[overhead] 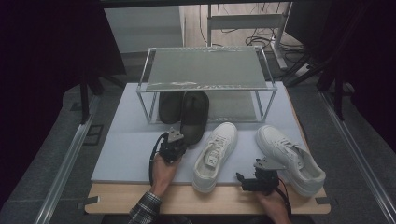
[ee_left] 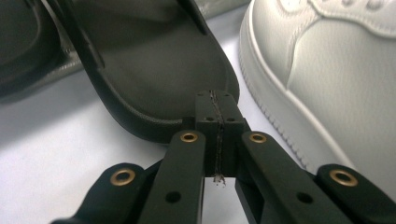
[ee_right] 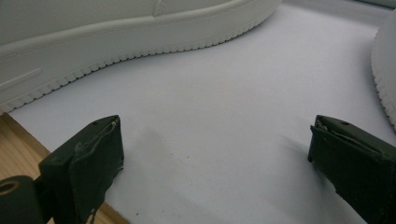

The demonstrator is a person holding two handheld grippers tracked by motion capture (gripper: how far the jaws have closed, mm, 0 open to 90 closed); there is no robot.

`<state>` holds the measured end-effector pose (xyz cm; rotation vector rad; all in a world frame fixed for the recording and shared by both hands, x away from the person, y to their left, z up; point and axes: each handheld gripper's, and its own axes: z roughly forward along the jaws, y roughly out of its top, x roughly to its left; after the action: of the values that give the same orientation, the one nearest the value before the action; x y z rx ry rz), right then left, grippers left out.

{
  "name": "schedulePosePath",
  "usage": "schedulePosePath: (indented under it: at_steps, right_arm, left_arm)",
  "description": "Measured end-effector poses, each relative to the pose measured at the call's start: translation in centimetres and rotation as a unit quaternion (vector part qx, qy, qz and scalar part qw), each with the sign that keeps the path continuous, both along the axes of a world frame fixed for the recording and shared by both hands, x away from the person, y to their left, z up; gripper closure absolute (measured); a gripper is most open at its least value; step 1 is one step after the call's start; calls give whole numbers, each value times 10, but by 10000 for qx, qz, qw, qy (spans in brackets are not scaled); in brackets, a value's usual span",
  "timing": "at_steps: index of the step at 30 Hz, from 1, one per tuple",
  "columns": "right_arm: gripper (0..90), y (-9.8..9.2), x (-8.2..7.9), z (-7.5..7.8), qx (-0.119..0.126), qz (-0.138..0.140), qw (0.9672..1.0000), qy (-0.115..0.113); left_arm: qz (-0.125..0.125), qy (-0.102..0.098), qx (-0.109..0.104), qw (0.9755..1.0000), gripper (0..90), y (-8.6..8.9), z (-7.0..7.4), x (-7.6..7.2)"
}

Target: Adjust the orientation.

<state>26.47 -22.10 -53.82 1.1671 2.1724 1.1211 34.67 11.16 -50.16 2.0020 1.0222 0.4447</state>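
Observation:
A dark slipper (overhead: 194, 116) lies half under a metal-framed rack (overhead: 205, 70), heel toward me, beside its twin (overhead: 169, 106). My left gripper (overhead: 181, 136) is at that heel. In the left gripper view its jaws (ee_left: 217, 100) are shut pad to pad, tips at the heel rim of the slipper (ee_left: 154, 60), with nothing seen between them. A white sneaker (overhead: 215, 154) lies just to its right, and a second one (overhead: 289, 156) further right. My right gripper (overhead: 246, 179) is low near the front edge between the sneakers, and its jaws (ee_right: 217, 140) stand wide open over bare mat.
The shoes rest on a white mat (overhead: 126, 149) laid on a wooden table (overhead: 187, 198). The rack has a flat grey shelf on top and takes up the back middle. Metal rails run down both sides of the table.

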Motion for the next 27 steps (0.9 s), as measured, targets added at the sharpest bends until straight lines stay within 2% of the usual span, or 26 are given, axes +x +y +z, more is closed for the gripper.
schedulePosePath:
  at_steps: [8, 27]
  right_arm:
    - [34, 0, 0, 0, 0, 0, 10000, -1]
    - [34, 0, 0, 0, 4, 1, 10000, 0]
  left_arm:
    - [99, -24, -37, 9999, 897, -1, 7, 12]
    - [292, 46, -36, 9996, 897, -6, 5, 41]
